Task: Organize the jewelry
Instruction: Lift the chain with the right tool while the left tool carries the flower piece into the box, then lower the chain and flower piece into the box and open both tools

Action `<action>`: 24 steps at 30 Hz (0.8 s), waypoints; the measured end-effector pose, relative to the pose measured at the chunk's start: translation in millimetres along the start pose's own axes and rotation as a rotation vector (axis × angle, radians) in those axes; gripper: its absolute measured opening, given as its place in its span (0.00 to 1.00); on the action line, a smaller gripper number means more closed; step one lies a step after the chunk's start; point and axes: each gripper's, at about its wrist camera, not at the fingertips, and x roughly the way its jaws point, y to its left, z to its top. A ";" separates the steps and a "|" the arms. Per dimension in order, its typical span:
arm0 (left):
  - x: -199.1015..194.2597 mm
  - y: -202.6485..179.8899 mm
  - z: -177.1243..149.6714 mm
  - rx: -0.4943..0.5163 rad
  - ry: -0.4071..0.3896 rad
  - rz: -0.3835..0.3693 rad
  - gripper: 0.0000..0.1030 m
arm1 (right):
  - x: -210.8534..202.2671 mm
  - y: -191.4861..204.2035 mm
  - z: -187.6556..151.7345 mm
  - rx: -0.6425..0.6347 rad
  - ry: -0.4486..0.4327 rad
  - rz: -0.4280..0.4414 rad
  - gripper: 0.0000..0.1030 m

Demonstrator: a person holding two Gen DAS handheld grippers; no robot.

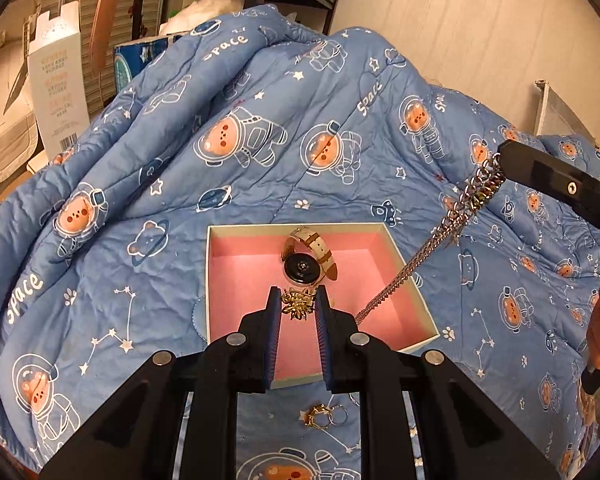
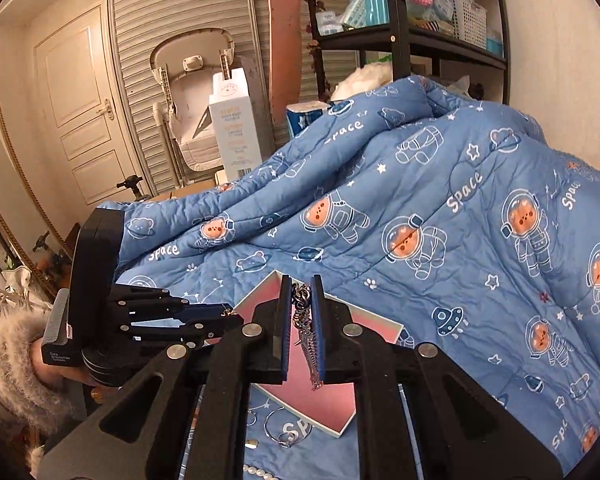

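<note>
While hanging lengthwise downward | chain (image 2: 306,332) pinched by right tool (image 2: 302,284) | left tool (image 1: 298,300) pinches brooch (image 1: 298,305)

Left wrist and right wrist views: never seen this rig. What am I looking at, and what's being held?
No robot: a person carries a two-finger hand-held gripper in each hand, each with a fisheye camera looking along its fingers. In the left wrist view, the left hand-held gripper pinches a gold brooch-like piece over a pink-lined box holding a watch. The right hand-held gripper is shut on a silver chain whose end hangs into the box. Everything sits on a blue space-print quilt; loose rings lie in front of the box.
</note>
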 end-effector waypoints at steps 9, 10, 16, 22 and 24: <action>41.9 2.7 -2.9 -0.034 0.074 -0.003 0.16 | 44.3 -11.2 -26.2 0.019 0.106 0.031 0.09; 46.3 3.4 -3.7 -0.039 0.084 -0.001 0.16 | 48.6 -11.9 -30.3 0.017 0.119 0.043 0.10; 69.1 8.4 -7.8 -0.069 0.136 0.009 0.16 | 77.1 -18.1 -53.0 0.023 0.224 0.094 0.09; 86.6 6.4 -8.1 -0.051 0.183 0.032 0.16 | 101.5 -24.5 -70.6 0.024 0.324 0.125 0.10; 91.7 7.2 -8.2 -0.059 0.192 0.037 0.16 | 107.2 -23.9 -73.1 0.012 0.351 0.131 0.10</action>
